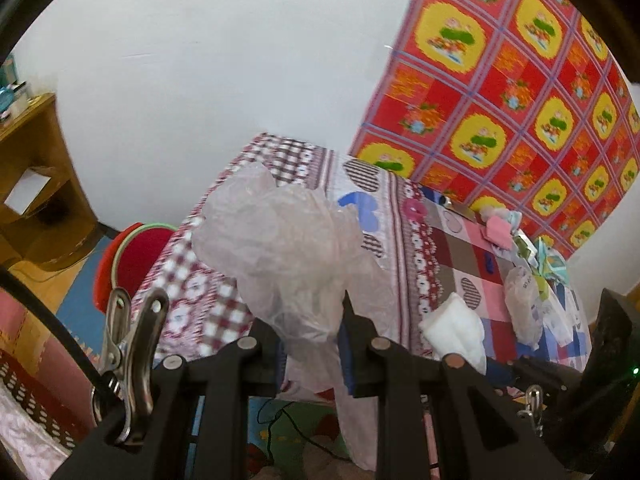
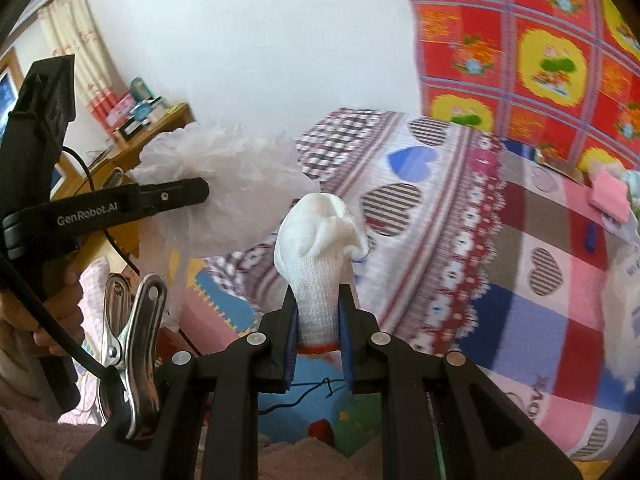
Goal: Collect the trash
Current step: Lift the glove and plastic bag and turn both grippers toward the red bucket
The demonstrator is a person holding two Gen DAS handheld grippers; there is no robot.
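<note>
My left gripper (image 1: 310, 320) is shut on a thin translucent plastic bag (image 1: 280, 236), held above the patterned bed (image 1: 452, 248). The bag billows up in front of the fingers and hangs down below them. My right gripper (image 2: 319, 304) is shut on a white knitted glove (image 2: 320, 240) with a red cuff edge, held upright above the bed's (image 2: 460, 240) near edge. The glove also shows in the left wrist view (image 1: 454, 330), and the bag in the right wrist view (image 2: 224, 184), to the left of the glove. More scraps of paper and plastic (image 1: 528, 264) lie at the bed's far right.
A red and yellow patterned cloth (image 1: 512, 92) hangs on the wall behind the bed. A wooden shelf unit (image 1: 36, 184) stands at left, with a red stool (image 1: 132, 256) beside the bed. Colourful floor mats (image 2: 224, 300) and a black cable lie below.
</note>
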